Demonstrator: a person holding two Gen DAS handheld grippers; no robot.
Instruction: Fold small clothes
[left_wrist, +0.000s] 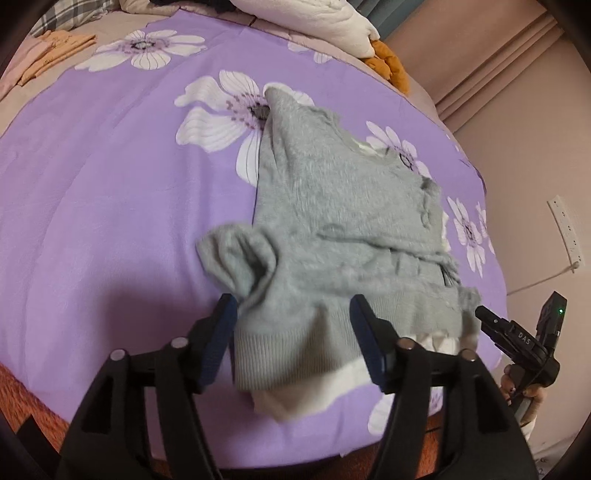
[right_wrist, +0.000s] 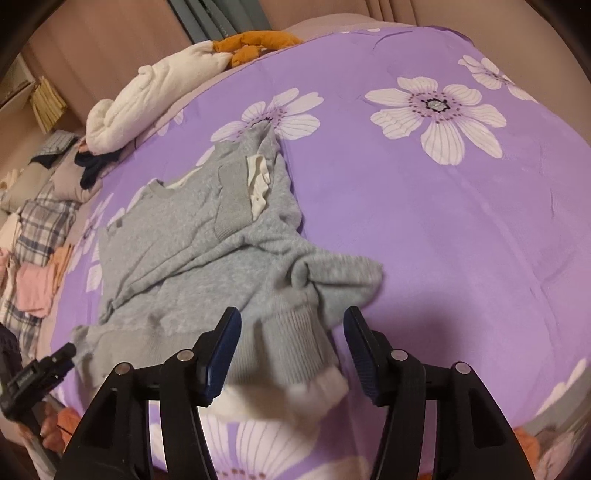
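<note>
Left wrist: fuzzy grey sweater (left_wrist: 332, 206), ribbed hem.

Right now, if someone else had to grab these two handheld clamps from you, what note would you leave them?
Left gripper: open, hem of the grey sweater between its fingers, not pinched.
Right gripper: open over the hem's other corner.
The sweater lies on the purple flowered bedspread, one sleeve folded across the chest, still rumpled.
Done: folded clothes stacked at the bed's edge.
Left: finish folding this sweater, then the cream garment and the rest.
</note>
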